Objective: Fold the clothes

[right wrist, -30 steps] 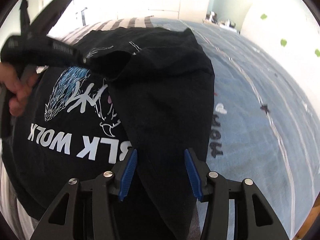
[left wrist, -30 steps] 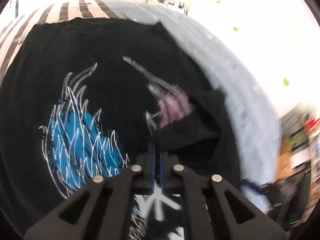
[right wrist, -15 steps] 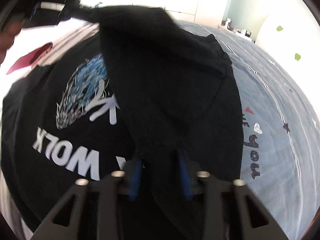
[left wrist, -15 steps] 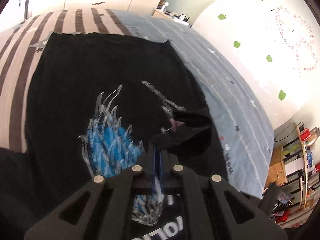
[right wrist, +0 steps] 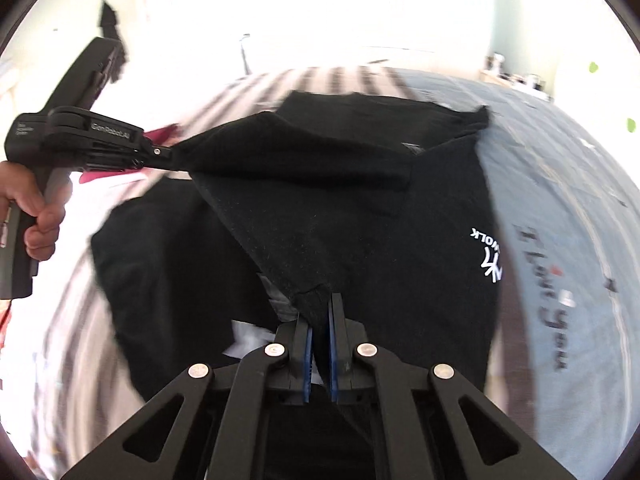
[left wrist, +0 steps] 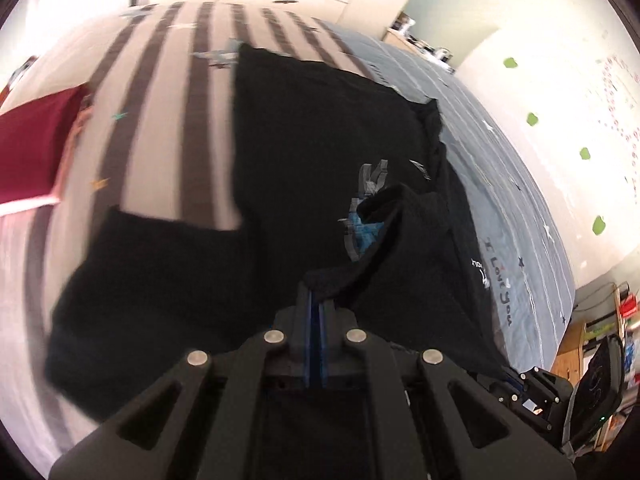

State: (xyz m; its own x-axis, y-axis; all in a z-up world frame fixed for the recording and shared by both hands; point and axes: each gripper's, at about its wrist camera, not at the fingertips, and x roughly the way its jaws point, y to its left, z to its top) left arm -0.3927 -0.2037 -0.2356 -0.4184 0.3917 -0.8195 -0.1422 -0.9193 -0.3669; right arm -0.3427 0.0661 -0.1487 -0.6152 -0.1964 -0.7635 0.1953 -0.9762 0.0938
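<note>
- The black cotton T-shirt with a white and blue printed front (right wrist: 420, 240) lies spread on the bed with the striped and grey-blue cover (left wrist: 168, 92), one side of it lifted off the rest.
- The left gripper (left wrist: 316, 308) has its jaws fully together on a bunched black edge of the shirt; in the right wrist view the cloth runs taut from its tip across the garment.
- The right gripper (right wrist: 319, 320) has just been closing its jaws, and they now stand narrow with a pinch of black fabric caught between the blue pads.
- A person's hand (right wrist: 38, 216) grips the handle of the left gripper at the left of the right wrist view.
- The shirt looks light, soft and limp: it sags between the two held points and creases at once, so it will likely drape rather than keep a line.
- Best holds, I judge, are on hems and seams, where doubled cloth gives the pads more to bite; a single thin layer could slip out.
- A dark red folded cloth (left wrist: 28, 156) lies on the bed well apart from the shirt.
</note>
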